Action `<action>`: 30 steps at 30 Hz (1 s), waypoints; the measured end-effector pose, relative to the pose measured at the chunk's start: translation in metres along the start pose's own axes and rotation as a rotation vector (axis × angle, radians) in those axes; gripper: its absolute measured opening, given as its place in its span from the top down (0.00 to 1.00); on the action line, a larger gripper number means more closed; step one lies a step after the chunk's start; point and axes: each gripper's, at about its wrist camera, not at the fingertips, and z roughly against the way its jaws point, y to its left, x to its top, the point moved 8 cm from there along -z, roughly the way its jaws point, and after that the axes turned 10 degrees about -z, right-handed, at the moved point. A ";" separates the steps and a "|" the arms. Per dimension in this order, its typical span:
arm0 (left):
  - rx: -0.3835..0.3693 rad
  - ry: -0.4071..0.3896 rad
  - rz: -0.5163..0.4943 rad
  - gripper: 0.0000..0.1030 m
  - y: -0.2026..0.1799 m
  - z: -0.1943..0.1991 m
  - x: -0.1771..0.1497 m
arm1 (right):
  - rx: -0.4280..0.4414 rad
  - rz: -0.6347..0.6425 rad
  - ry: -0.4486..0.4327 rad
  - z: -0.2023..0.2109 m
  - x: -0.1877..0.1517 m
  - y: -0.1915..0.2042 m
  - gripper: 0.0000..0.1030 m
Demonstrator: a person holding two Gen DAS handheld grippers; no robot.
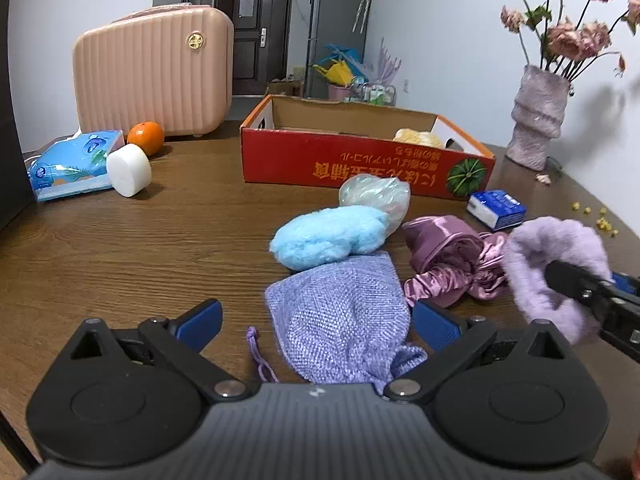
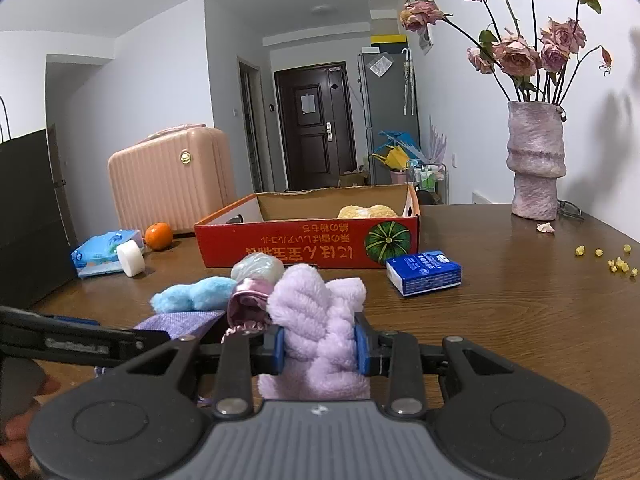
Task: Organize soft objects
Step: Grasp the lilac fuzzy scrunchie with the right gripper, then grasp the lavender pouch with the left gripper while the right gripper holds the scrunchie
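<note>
Red box [image 1: 360, 162] sits mid-tabletop [image 1: 140, 248], open on top; inside, at its right end, one yellow fluffy piece [image 1: 418, 137], only its top showing over the wall. Rest of the box floor hidden by the near wall.

Left of the box: tissue pack [image 1: 72, 168], white roll [image 1: 129, 175], orange [image 1: 146, 138], pink case [image 1: 154, 72] behind them. Wide bare wood between this group and the soft pile, and along the near left edge.

Soft pile in front of the box, left to right: blue fluff [image 1: 328, 238], clear bag [image 1: 374, 196] just behind and touching it, lilac knit pouch [image 1: 340, 320] nearest, satin cloth [image 1: 448, 260], purple fuzzy band [image 1: 552, 264]. Small blue tissue pack [image 1: 496, 209] near the box's right corner.

Left claw [image 1: 316, 324] spread wide, pads either side of the pouch, not pressing it; whether they touch it is hard to say.

Right claw [image 2: 320, 346] pinching the fuzzy band [image 2: 316, 320] between both blue pads; in the left wrist view that claw is cut off at the right border. Whether the band is clear of the tabletop cannot be told.

Far right: vase [image 2: 536, 160] with dried roses, a fallen petal [image 2: 545, 228], yellow crumbs [image 2: 608, 262] near the tabletop's right edge. Open wood between blue pack and crumbs
</note>
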 end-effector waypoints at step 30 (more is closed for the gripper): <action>-0.109 0.113 0.113 0.24 0.013 -0.025 -0.010 | -0.001 0.014 0.034 -0.007 -0.008 0.003 0.69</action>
